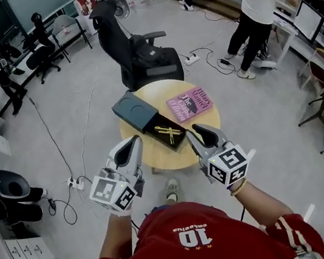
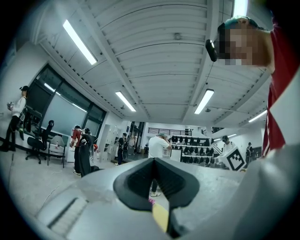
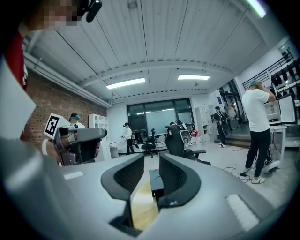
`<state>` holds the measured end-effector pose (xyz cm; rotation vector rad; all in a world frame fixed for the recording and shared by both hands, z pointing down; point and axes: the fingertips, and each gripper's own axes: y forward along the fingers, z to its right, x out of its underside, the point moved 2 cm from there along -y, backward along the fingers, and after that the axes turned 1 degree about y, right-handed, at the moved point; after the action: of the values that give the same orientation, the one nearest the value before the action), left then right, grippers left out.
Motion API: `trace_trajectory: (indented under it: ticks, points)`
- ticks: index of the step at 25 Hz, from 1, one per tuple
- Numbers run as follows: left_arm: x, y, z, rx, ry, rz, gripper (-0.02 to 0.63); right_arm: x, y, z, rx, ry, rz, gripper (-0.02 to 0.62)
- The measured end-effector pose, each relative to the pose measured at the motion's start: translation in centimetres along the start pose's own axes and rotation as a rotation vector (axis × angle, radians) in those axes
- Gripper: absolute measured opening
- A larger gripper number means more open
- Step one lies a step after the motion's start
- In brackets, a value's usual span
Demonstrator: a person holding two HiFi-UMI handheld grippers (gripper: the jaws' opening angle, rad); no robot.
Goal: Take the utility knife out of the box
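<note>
**Head view.** The left claw [image 1: 132,142] and right claw [image 1: 198,129] cover the near rim of the round bench [image 1: 154,155]. The yellow object [image 1: 169,132] in the open tray of the box [image 1: 137,112] is too small to tell blade from handle.

**Left gripper view.** The bench [image 2: 161,215] shows only as a yellow sliver.

**Right gripper view.** Only one dark end of the box [image 3: 156,180] shows; its contents are hidden.

Head cam looked steeply down on the round table [image 1: 160,157]; gripper cams rode low, faced level across room. All three caught it.
</note>
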<state>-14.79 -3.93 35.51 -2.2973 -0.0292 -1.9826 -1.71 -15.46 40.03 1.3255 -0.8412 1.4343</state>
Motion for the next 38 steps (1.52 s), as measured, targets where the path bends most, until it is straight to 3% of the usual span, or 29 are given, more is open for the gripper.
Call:
trace_trajectory:
  ticks: [6,11,21,38]
  points:
    - [0.3,1.1,-1.5,-0.013,-0.017,-0.005,-0.002,1.5,2.7,0.5,-0.036,-0.007,-0.051,0.167]
    - [0.6,2.5,-2.9,0.0,-0.025,-0.012,-0.002,4.5,5.8,1.9,-0.039,-0.001,-0.117,0.167]
    - [2.9,4.7,-6.2,0.002,-0.068,-0.039,-0.002,14.8,11.3,6.2,0.005,0.036,-0.354,0.167]
    - [7.7,7.1,-10.4,-0.028,-0.145,-0.108,-0.002,28.9,19.5,10.2,0.036,-0.036,-0.76,0.161]
